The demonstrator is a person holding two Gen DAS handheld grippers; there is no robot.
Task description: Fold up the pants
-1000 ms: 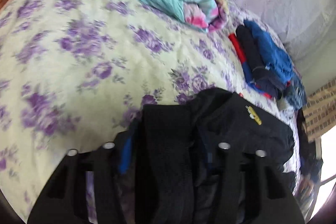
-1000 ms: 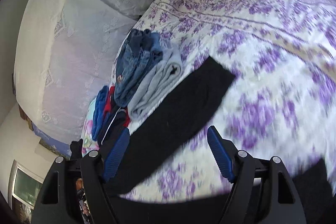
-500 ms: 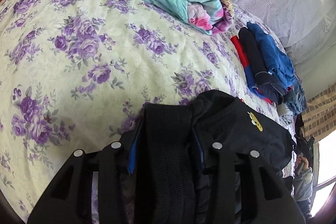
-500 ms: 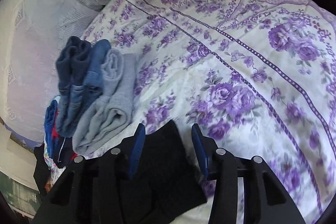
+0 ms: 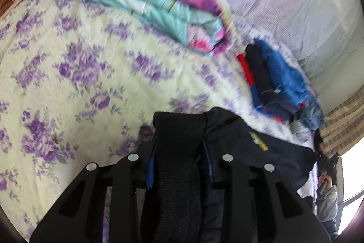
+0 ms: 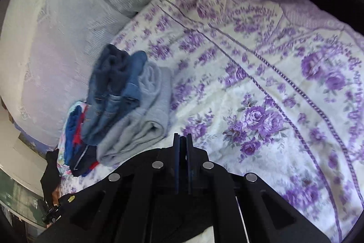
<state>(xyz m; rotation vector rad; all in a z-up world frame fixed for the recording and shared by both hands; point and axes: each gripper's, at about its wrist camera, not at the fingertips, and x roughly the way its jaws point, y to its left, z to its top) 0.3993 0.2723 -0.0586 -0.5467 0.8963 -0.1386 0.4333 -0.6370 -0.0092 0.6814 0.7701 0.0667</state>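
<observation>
In the left wrist view the black pants [image 5: 241, 138] lie bunched on the floral bedspread [image 5: 68, 74], a small yellow label on them. Their ribbed waistband [image 5: 179, 126] stands up between the blue pads of my left gripper [image 5: 179, 152]. Its jaws are closing and the pads press the band from both sides. In the right wrist view my right gripper [image 6: 182, 142] is shut, with a thin dark strip of the pants pinched between its pads. More of the black pants [image 6: 66, 204] shows low at the left, under the gripper.
A folded teal and pink quilt [image 5: 159, 10] lies at the far side of the bed. Folded clothes [image 5: 273, 79] are stacked by the white lace-covered wall [image 6: 45, 38]: jeans and grey pants [image 6: 136, 111]. A person [image 5: 327, 202] stands by the window.
My right gripper slid along the black pant leg to its end and closed on it. My left jaws narrowed on the waistband and rose a little.
</observation>
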